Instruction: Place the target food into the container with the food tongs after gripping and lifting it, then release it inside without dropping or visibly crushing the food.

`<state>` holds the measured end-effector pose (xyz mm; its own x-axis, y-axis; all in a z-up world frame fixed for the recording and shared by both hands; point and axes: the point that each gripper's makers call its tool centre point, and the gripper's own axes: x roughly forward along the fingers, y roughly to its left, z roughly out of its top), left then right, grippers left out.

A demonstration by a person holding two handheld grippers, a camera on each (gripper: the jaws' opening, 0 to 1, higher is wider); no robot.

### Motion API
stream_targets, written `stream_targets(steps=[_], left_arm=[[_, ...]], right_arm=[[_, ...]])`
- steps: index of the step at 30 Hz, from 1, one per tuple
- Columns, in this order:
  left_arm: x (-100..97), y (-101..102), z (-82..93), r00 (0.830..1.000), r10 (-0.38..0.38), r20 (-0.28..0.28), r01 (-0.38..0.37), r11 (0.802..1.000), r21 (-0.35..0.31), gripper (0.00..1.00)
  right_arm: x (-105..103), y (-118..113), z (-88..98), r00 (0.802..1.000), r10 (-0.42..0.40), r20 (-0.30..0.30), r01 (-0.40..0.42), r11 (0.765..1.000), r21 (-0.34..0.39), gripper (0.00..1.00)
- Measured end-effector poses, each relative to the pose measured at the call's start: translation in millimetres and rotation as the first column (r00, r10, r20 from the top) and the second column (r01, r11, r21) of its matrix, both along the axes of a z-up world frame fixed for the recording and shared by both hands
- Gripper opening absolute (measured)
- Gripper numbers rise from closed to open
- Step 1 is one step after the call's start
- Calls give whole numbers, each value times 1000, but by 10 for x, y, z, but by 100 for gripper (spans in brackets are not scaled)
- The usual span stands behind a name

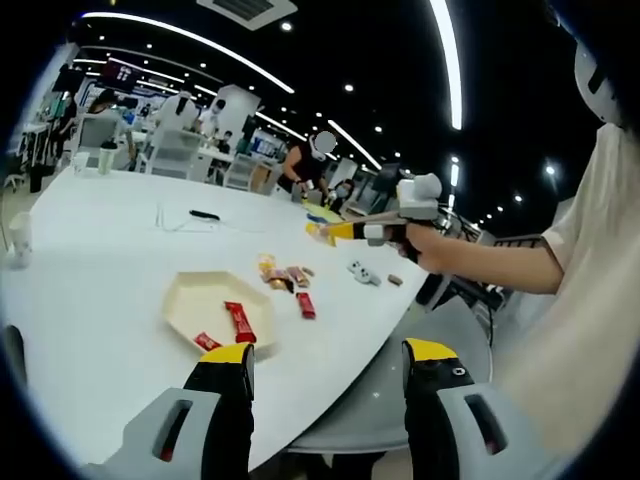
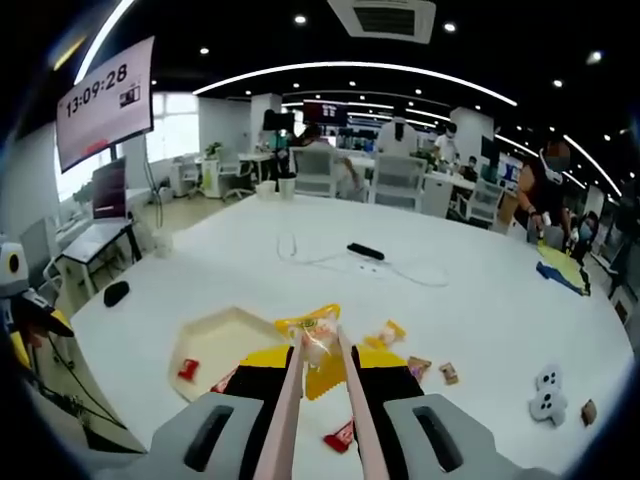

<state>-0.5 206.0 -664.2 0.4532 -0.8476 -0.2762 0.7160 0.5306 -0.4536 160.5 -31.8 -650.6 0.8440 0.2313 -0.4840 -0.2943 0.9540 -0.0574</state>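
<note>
White laminate table [image 1: 110, 250] carries everything we work with, and on its near side sits the cream tray [image 1: 200, 292], the container, already holding two red wrapped bars [image 1: 239, 320]. Just to the right of the tray, loose wrapped snacks [image 1: 287, 276] lie scattered, one red piece [image 1: 306, 305] nearest the edge. Our right gripper [image 2: 318, 385] is closed around the food tongs [image 2: 318, 400], whose pale arms run forward to pinch a small clear-wrapped candy [image 2: 320, 348] above a yellow packet [image 2: 322, 325], just right of the tray [image 2: 215, 345]. Our left gripper [image 1: 325, 365] hangs over the table's near edge with its jaws wide apart and nothing between them. We judge the candy light, its wrapper slick and crinkly, the contents probably crushable, so the tongs should take it across its middle with gentle pressure, enough to stop slipping, then carry it left over the tray.
</note>
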Motion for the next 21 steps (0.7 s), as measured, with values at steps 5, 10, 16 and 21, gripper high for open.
stream_targets(steps=[5, 10, 16, 21], left_arm=[[-18, -13, -10, 1000, -1, -1, 1, 1000, 1, 60], [-48, -20, -2, 1000, 4, 0, -4, 1000, 0, 60], [-79, 9, -10, 1000, 12, 1, -12, 1000, 1, 60], [-100, 29, -20, 1000, 17, 1, -17, 1000, 5, 60]], right_arm=[[2, 11, 35, 1000, 6, 8, -6, 1000, 3, 21], [7, 51, 67, 1000, 17, 15, -17, 1000, 5, 21], [14, 115, 115, 999, 32, 27, -33, 999, 6, 21], [27, 155, 141, 998, 44, 35, -44, 999, 8, 21]])
